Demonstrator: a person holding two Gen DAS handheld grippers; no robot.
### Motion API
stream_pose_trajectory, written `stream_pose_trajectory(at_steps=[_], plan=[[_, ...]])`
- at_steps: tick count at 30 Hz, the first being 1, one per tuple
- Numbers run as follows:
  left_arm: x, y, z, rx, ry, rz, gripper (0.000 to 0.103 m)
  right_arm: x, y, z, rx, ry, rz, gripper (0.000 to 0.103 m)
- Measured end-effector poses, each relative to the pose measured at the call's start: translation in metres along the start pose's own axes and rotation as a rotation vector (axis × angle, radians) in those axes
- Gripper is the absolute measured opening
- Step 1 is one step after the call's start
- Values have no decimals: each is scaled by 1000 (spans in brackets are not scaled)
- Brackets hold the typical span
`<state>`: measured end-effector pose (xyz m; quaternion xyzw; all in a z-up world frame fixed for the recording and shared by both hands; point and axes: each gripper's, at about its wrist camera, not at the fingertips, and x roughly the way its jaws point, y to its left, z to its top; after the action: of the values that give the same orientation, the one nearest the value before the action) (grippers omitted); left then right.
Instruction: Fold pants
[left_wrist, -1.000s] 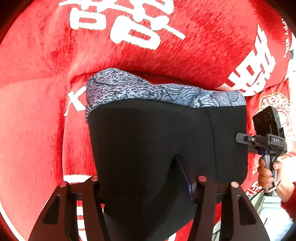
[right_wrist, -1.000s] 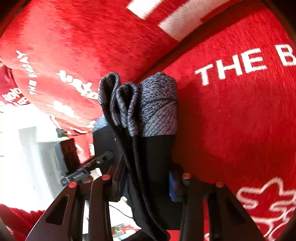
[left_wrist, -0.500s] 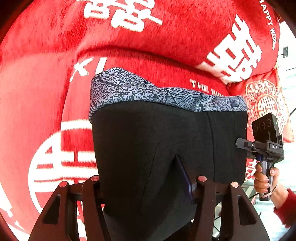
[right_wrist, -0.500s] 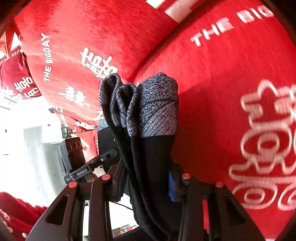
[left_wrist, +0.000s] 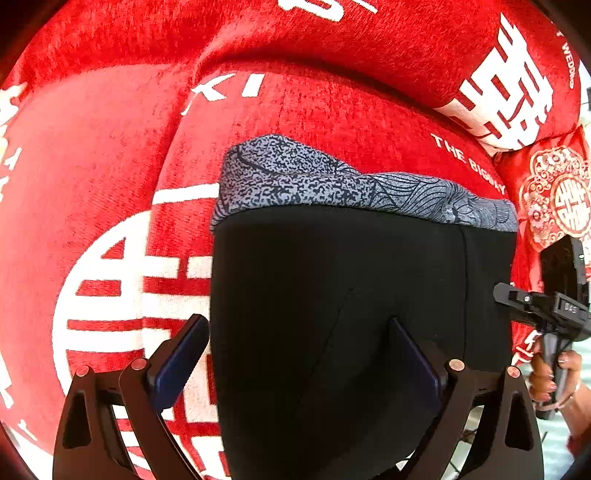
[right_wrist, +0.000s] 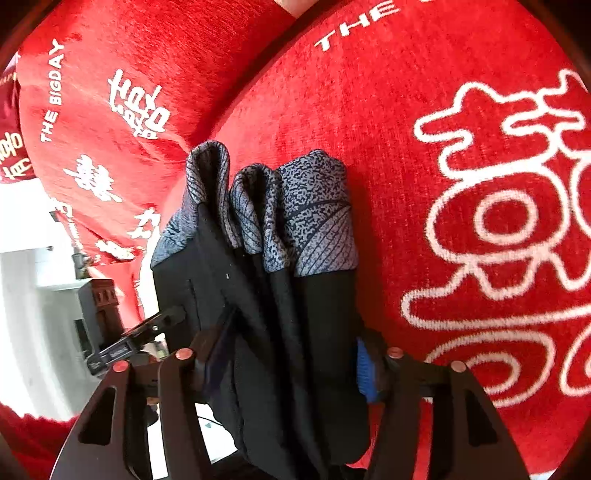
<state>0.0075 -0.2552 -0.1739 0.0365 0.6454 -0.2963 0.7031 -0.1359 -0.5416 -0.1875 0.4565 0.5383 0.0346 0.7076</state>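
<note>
The pants (left_wrist: 351, 295) are black with a grey patterned band (left_wrist: 332, 184) along the far edge. They are already folded into a thick bundle — in my right view I can see several layers stacked side by side, with the grey band ends (right_wrist: 280, 206) bunched together. The bundle sits over the red sofa seat (left_wrist: 314, 110), on the cushion with the big white sign, not far from the dark crease where the seat meets the back cushion (left_wrist: 369, 37). I cannot tell if it lies fully on the seat yet.

My left gripper (left_wrist: 299, 354) has just been opening. Its jaws stand wide now. The left pad (left_wrist: 181, 354) is clear of the cloth, with red seat showing behind it, and the pants lie between the jaws, no longer pinched. My right gripper (right_wrist: 291, 350) has been opening too, and its jaws stand partly apart. The folded bundle is between them and fills the gap, and I cannot tell if the pads press on it.

In the left view I can see my right hand (left_wrist: 550, 373) on its handle at the right edge of the pants, so each tool is at one side of the bundle.

I think the folding is nearly done — the folds are made and I am setting the bundle down. What is left is to let go with both tools and pull them back without dragging the layers apart.
</note>
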Motion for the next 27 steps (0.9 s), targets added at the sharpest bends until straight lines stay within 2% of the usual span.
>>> stream_pose_trajectory(at_steps=[5,7,9,10,12,18,20,21,24,27], plan=[[-21,-13,-8,66,-35,156,98,-18,12,-14,38,-56,-135,63],[-32,-11,-16,84,-41,187,98,-29,14,-24,60,-75,-193,67],[-41,-14,-26,90,-38,197,98,-38,21,-36,66,-98,-230,67],[-44,-15,-30,93,-31,201,102,-45,21,-43,65,-101,-246,73],[-51,-20,-41,97,-20,216,102,-52,32,-58,59,-110,-290,80],[-70,-33,-70,87,9,204,102,-63,67,-93,15,-147,-398,86],[-78,-38,-77,103,9,225,102,-66,76,-101,8,-158,-418,93],[-83,-40,-81,110,10,233,102,-67,83,-106,-3,-168,-440,103],[-99,-44,-90,107,-9,240,102,-68,103,-117,-60,-198,-526,103],[-113,-51,-95,109,-23,261,102,-68,124,-127,-106,-177,-619,103]])
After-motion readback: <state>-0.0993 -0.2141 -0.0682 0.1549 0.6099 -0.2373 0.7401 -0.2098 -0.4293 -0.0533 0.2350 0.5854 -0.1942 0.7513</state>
